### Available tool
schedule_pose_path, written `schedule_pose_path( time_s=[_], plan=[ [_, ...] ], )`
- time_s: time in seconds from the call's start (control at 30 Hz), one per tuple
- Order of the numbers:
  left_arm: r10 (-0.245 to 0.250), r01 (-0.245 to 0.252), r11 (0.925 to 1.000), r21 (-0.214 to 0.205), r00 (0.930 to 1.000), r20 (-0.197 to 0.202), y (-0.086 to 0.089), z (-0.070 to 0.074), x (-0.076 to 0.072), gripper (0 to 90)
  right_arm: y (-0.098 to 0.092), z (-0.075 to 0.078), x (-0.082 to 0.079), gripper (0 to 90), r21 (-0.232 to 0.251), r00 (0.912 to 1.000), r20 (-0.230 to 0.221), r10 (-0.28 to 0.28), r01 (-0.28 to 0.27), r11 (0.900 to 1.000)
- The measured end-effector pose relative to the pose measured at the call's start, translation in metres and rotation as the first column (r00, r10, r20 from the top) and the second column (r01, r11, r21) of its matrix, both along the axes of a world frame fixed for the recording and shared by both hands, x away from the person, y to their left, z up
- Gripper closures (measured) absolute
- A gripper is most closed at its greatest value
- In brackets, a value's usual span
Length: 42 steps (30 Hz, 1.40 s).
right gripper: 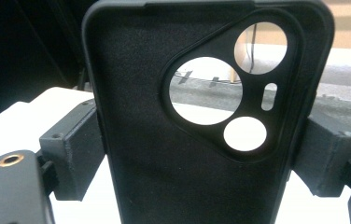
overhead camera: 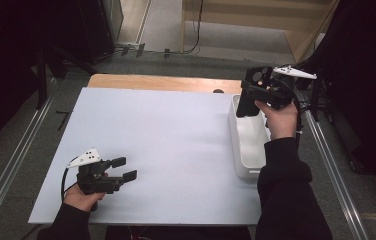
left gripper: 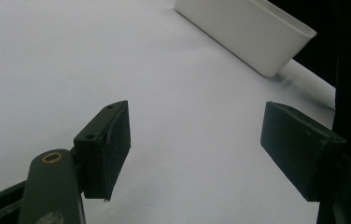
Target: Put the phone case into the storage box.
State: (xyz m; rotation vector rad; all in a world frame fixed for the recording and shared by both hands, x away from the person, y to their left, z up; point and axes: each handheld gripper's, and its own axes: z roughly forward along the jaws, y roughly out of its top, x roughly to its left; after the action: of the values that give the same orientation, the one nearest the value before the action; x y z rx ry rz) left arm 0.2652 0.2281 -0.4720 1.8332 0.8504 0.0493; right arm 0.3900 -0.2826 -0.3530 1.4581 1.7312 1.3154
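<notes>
Grip on the black, soft-looking phone case (right gripper: 197, 140) with round camera cut-outs comes from the right gripper (right gripper: 197, 154), whose two black jaws press on the case's two long edges and hold it upright in the right gripper view, with the cut-outs near the top and the room showing through them. In the high view the right gripper (overhead camera: 256, 95) holds the case (overhead camera: 248, 95) in the air above the far end of the white, oblong plastic tray (overhead camera: 246, 167), which sits along the right edge of the white table sheet (overhead camera: 166, 135). The left gripper (overhead camera: 123, 169) rests low over the near left part of the sheet, well apart from the tray, its jaws spread wide with nothing between them. In the left gripper view the gripper's (left gripper: 197, 154) two black pads (left gripper: 113, 144) stand far apart over bare sheet (left gripper: 71, 56), and the tray (left gripper: 253, 32) lies beyond them at the upper right.
</notes>
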Motion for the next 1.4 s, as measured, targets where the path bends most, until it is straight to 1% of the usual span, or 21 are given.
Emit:
schedule_pose_path(
  time_s=[0.07,0.13,0.17,0.2,0.27,0.37,0.4,0.47,0.53,0.6,0.67,0.7,0.77,0.9,1.1,1.23,1.33,1.37,1.4],
  plan=[
    [0.0,0.0,1.0,-0.004,1.0,-0.005,-0.001,0.0,0.0,24.2,0.0,0.0,0.004,12.7,-0.005,1.0,-0.003,-0.006,0.006,1.0],
    [-0.005,0.005,1.0,0.002,1.0,-0.005,-0.002,0.0,0.0,24.2,-0.001,0.0,0.007,12.7,0.02,1.0,-0.005,-0.006,0.006,0.9998],
    [-0.008,0.008,1.0,0.004,1.0,-0.004,-0.002,-0.001,0.0,24.2,-0.001,0.0,0.008,12.7,0.021,0.9999,-0.004,-0.01,0.01,0.9997],
    [-0.008,0.008,1.0,0.0,1.0,-0.004,-0.003,-0.001,0.001,24.2,-0.001,0.001,0.01,12.7,0.005,0.9998,0.002,-0.02,0.02,0.9998],
    [-0.009,0.009,1.0,0.001,1.0,-0.004,-0.003,-0.001,0.001,24.2,-0.001,0.001,0.012,12.7,-0.013,0.9993,0.007,-0.035,0.036,0.9993],
    [-0.009,0.009,1.0,-0.002,0.9999,-0.004,-0.003,-0.001,0.001,24.2,-0.003,0.001,0.018,12.7,-0.006,0.9988,0.0,-0.049,0.049,0.9988],
    [-0.01,0.01,1.0,-0.003,0.9999,-0.004,-0.003,-0.001,0.001,24.2,-0.004,0.001,0.021,12.7,-0.013,0.9983,-0.008,-0.058,0.058,0.9982],
    [-0.009,0.009,1.0,-0.001,1.0,-0.003,-0.003,-0.001,0.001,24.2,-0.004,0.001,0.025,12.7,-0.021,0.9976,-0.011,-0.068,0.068,0.9975],
    [-0.011,0.011,0.9999,0.001,0.9999,-0.004,-0.003,0.0,0.002,24.2,-0.005,0.002,0.028,12.7,-0.025,0.9967,-0.01,-0.081,0.081,0.9964],
    [-0.011,0.011,0.9999,0.001,0.9999,-0.003,-0.003,0.0,0.002,24.2,-0.005,0.002,0.031,12.7,-0.039,0.9955,0.002,-0.095,0.095,0.9947],
    [-0.011,0.011,0.9999,-0.003,0.9999,-0.004,-0.003,-0.001,0.002,24.2,-0.005,0.002,0.035,12.7,-0.038,0.9944,0.013,-0.105,0.105,0.9937],
    [-0.01,0.01,0.9999,-0.003,0.9999,-0.004,-0.003,-0.001,0.001,24.2,-0.005,0.002,0.036,12.7,-0.029,0.9942,0.008,-0.107,0.107,0.9938],
    [-0.01,0.01,0.9999,-0.004,0.9999,-0.003,-0.003,-0.001,0.001,24.2,-0.005,0.001,0.039,12.7,-0.026,0.9936,0.007,-0.113,0.113,0.9933],
    [-0.013,0.013,0.9999,0.002,0.9999,-0.003,-0.003,0.0,0.002,24.2,-0.005,-0.002,0.045,12.7,-0.028,0.9916,0.011,-0.129,0.129,0.9912],
    [-0.013,0.013,0.9999,-0.004,0.9999,-0.003,-0.003,0.0,0.002,24.2,-0.004,-0.01,0.053,12.7,-0.03,0.9888,0.002,-0.15,0.15,0.9883],
    [-0.013,0.013,0.9999,-0.003,0.9999,0.0,-0.002,0.0,0.002,24.2,-0.004,-0.015,0.057,12.6,-0.044,0.9868,-0.003,-0.162,0.162,0.9858],
    [-0.013,0.013,0.9999,-0.003,0.9999,0.0,-0.002,0.0,0.002,24.2,-0.006,-0.018,0.058,12.6,-0.041,0.9856,0.001,-0.169,0.169,0.9847],
    [-0.014,0.014,0.9999,-0.005,0.9999,0.0,-0.002,0.0,0.002,24.2,-0.005,-0.019,0.059,12.6,-0.032,0.9856,-0.005,-0.169,0.169,0.9851],
    [-0.014,0.014,0.9999,-0.005,0.9999,0.0,-0.002,0.0,0.002,24.2,-0.005,-0.02,0.059,12.7,-0.038,0.9853,-0.003,-0.171,0.171,0.9846]
  ],
)
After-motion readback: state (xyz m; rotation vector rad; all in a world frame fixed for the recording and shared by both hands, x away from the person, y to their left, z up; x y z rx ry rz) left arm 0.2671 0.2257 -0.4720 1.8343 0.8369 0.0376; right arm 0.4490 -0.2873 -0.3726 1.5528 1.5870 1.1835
